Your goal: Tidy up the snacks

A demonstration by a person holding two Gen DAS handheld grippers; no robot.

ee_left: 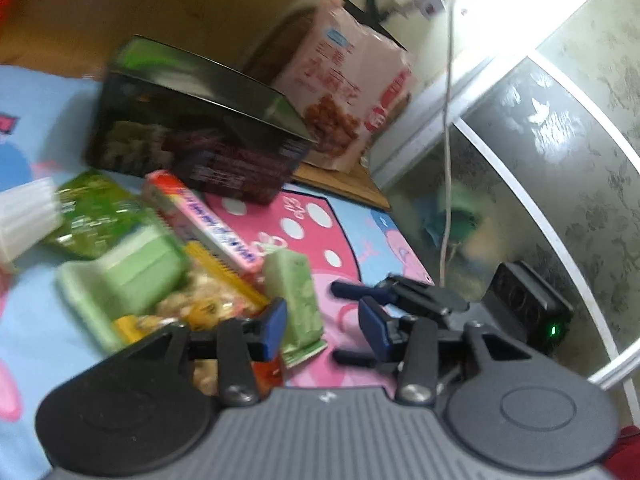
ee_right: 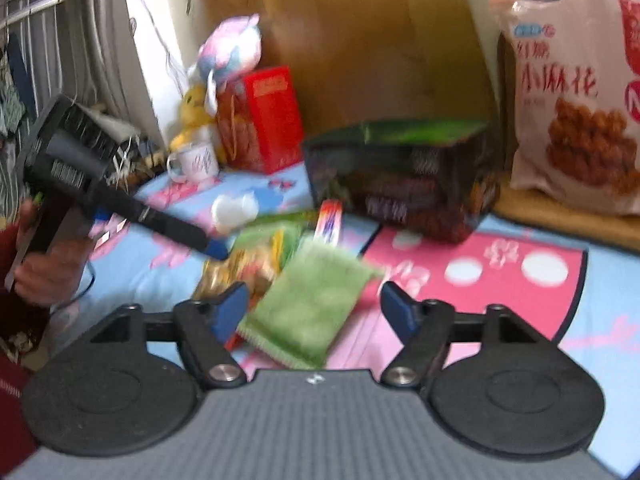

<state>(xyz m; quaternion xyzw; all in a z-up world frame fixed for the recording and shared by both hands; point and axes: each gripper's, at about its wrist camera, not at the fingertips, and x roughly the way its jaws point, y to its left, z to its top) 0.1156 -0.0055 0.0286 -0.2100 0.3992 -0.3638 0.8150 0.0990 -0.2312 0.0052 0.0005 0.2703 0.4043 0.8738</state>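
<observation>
A pale green snack packet [ee_left: 296, 300] [ee_right: 308, 308] lies on the cartoon mat [ee_left: 320, 216] at the edge of a heap of snacks. In that heap are a yellow bag [ee_left: 208, 304], a pink and white stick pack [ee_left: 200, 216] and a dark green packet [ee_left: 96, 212]. My left gripper [ee_left: 324, 332] is open, the packet sits nearer its left pad and the right pad stands clear. My right gripper [ee_right: 314, 312] is open wide around the same packet without pressing it. The other gripper [ee_left: 400, 296] [ee_right: 160, 220] shows in each view, held by a hand [ee_right: 48, 268].
A dark box with a green lid [ee_left: 192, 128] [ee_right: 400, 176] stands behind the heap, and a big pink bag of fried twists [ee_left: 348, 92] [ee_right: 580, 100] leans behind it. A red box [ee_right: 264, 120], plush toys [ee_right: 232, 48] and a mug [ee_right: 196, 164] sit far left. A frosted door [ee_left: 540, 160] and cable [ee_left: 448, 160] are on the right.
</observation>
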